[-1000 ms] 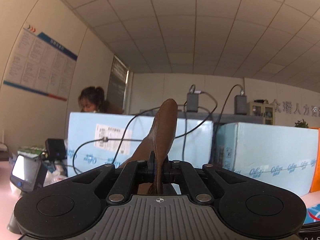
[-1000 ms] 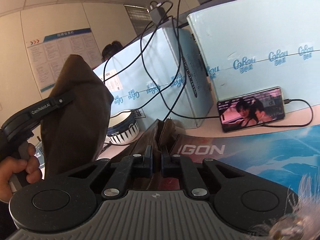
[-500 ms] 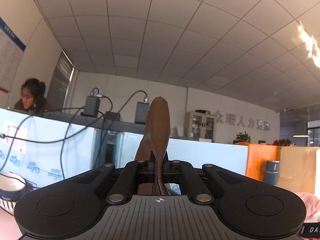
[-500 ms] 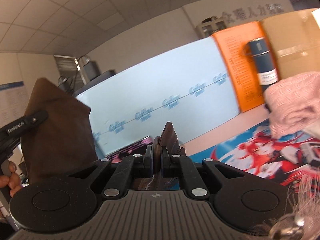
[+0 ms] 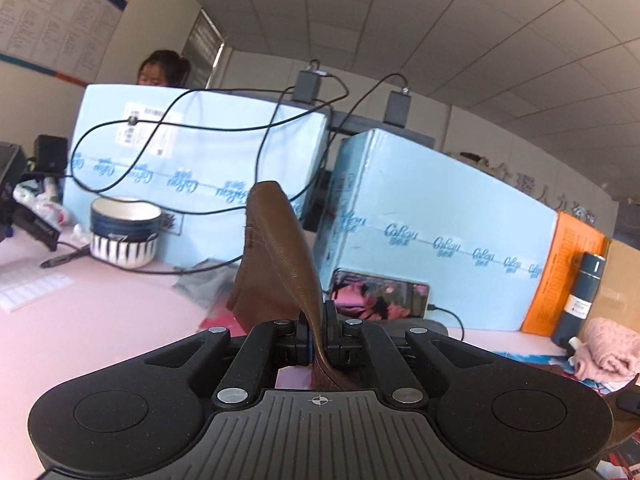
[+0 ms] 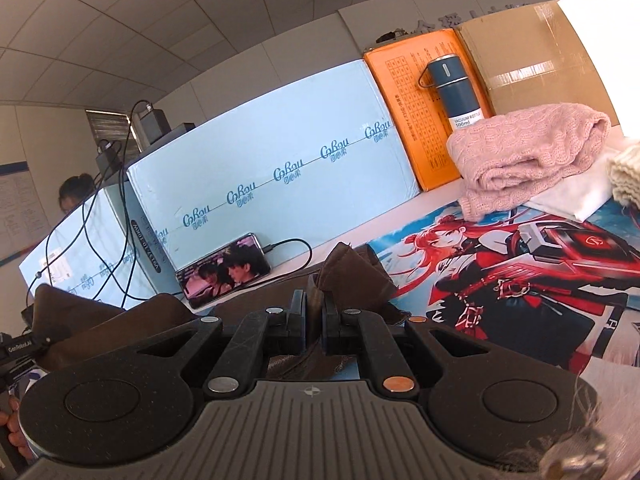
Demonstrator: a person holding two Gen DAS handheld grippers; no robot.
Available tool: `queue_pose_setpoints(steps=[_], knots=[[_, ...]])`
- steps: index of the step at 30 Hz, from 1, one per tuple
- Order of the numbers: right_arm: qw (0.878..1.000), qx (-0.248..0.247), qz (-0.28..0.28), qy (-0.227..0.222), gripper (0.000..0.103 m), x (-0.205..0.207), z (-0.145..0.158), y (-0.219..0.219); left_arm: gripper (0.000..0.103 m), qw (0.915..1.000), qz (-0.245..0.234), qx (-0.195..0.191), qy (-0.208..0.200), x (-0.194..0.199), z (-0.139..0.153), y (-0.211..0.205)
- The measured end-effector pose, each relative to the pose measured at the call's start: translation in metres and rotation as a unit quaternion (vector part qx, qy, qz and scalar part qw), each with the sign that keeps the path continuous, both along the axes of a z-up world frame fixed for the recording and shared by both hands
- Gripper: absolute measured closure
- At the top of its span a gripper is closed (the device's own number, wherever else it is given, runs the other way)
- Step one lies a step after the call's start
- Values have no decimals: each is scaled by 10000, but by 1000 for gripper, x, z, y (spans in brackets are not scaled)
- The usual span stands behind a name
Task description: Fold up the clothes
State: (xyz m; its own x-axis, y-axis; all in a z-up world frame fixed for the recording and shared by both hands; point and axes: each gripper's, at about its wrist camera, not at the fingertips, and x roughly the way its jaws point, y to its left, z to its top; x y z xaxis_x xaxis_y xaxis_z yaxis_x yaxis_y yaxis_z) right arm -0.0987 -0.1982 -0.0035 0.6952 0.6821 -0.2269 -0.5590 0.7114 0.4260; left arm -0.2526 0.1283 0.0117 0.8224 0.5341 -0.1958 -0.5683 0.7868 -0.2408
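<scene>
An office tabletop [image 5: 100, 312] runs along a row of pale blue boxes [image 5: 200, 168], part of it covered by a printed anime mat [image 6: 520, 272]. The left claw [image 5: 316, 336] is clamped tight on a fold of the brown garment [image 5: 276, 256], which rises above its jaws; the right claw [image 6: 315, 320] is likewise closed on a bunched edge of the same brown cloth, low over the mat. The cloth seems to be on its way down to be laid flat, so both pinched corners should stay level and taut, lowered together, and let go only once the cloth rests smooth. Only the left view shows the striped bowl [image 5: 124, 232] and a pen [image 5: 64, 258]. Only the right view shows the garment sagging between the claws, and the folded pink knit [image 6: 528, 152] is plainest there.
</scene>
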Motion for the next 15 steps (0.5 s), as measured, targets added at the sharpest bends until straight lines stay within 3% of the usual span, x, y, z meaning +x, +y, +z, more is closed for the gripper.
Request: queue_pose_setpoints(steps=[8, 15], knots=[[9999, 34, 33, -147, 97, -6, -1, 3, 100, 9978, 45, -399, 531, 4, -16, 3], [9988, -32, -401, -265, 97, 11, 3, -2, 100, 9946, -441, -869, 350, 46, -11, 10]])
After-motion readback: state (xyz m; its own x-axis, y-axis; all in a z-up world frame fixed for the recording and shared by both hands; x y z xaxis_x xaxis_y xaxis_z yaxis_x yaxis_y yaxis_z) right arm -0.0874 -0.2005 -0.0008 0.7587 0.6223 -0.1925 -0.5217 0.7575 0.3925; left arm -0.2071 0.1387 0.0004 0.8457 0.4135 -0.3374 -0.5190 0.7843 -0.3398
